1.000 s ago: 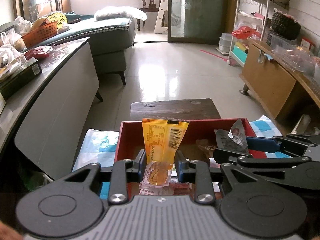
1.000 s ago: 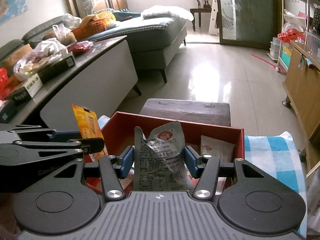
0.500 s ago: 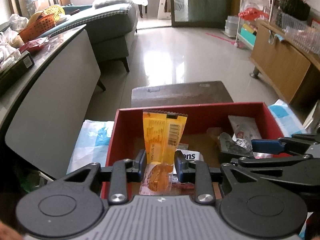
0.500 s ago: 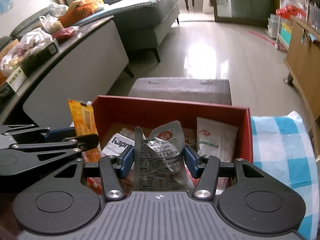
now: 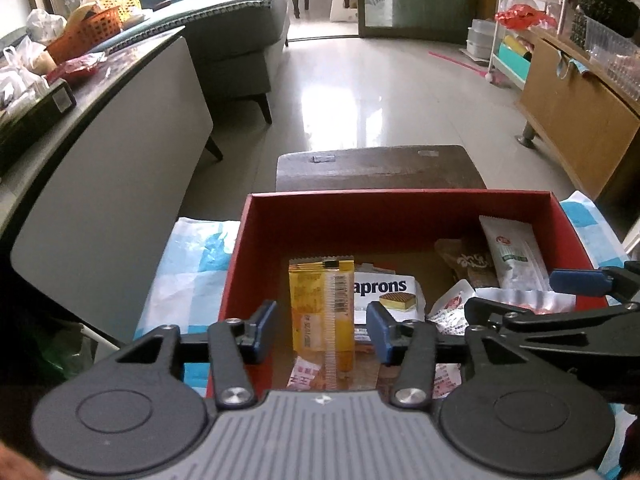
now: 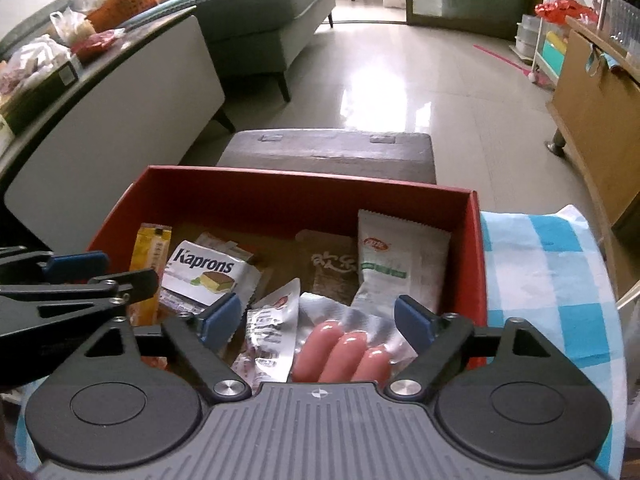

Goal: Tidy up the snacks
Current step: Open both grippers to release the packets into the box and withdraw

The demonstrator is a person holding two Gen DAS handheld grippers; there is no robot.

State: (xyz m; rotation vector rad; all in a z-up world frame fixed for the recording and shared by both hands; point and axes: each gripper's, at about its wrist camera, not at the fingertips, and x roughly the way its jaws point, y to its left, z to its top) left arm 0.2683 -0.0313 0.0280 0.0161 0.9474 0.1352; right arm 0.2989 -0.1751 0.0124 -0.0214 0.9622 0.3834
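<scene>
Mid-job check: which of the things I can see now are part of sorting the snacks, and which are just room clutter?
Job:
red box
yellow packet
Kaprons wafer
white-green packet
brown packet
sausage pack
left tongs, open
right tongs, open

Clutter:
orange basket
sofa
wooden cabinet
checked cloth

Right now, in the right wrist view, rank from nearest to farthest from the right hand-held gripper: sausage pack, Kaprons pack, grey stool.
1. Sausage pack: between the open right hand-held gripper fingers.
2. Kaprons pack: ahead-left, in the red box.
3. Grey stool: beyond the box.
</scene>
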